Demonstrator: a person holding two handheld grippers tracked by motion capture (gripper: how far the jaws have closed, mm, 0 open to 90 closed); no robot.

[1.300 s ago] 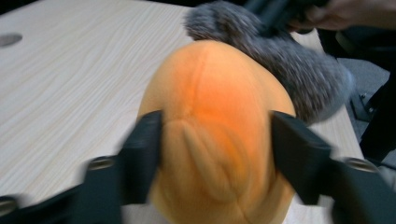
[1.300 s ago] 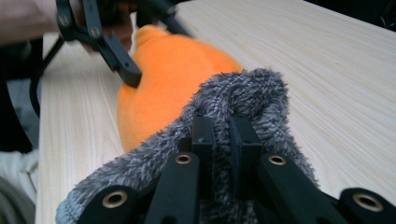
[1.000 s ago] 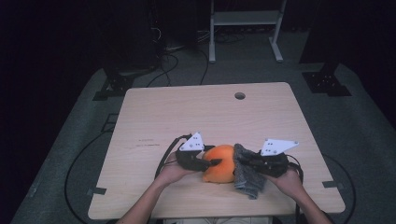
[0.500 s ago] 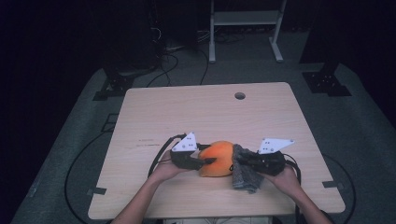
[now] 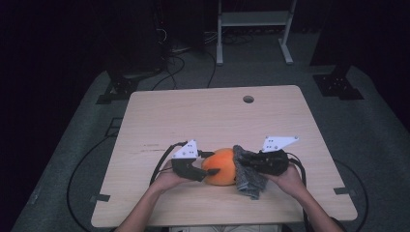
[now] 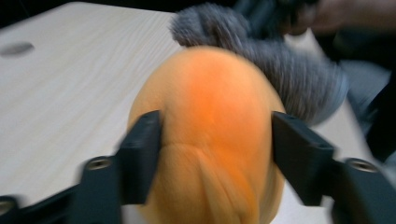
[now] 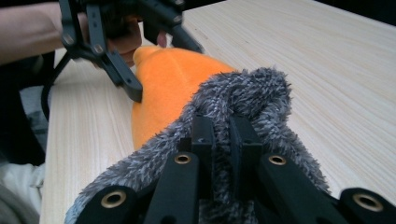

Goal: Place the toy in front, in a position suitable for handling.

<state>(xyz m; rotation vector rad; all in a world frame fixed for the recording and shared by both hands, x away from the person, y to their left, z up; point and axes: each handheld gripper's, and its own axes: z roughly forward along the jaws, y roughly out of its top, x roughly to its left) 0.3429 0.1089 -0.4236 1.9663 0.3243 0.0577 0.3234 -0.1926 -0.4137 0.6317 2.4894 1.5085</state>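
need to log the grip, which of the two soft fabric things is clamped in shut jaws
The fuzzy grey cloth: the right gripper pinches it shut. The orange cloth only sits between the left gripper's just-opened jaws.

a pale wooden table point(image 5: 193, 116) stood on grey carpet point(image 5: 367, 125); a white metal frame point(image 5: 254, 19) stood beyond its far edge in darkness.

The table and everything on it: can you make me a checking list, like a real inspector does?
Surface: pale wood table, one round hole near the far edge.
Job's things: orange soft thing; grey fuzzy cloth against its side.
Clutter: nothing seen.
Grippers: left gripper jaws have just been opening, the orange thing between them, a gap at the right jaw; right gripper shut on the grey cloth.
Cables: black cable trails from the left gripper.
Surroundings: dark floor, white metal frame behind.
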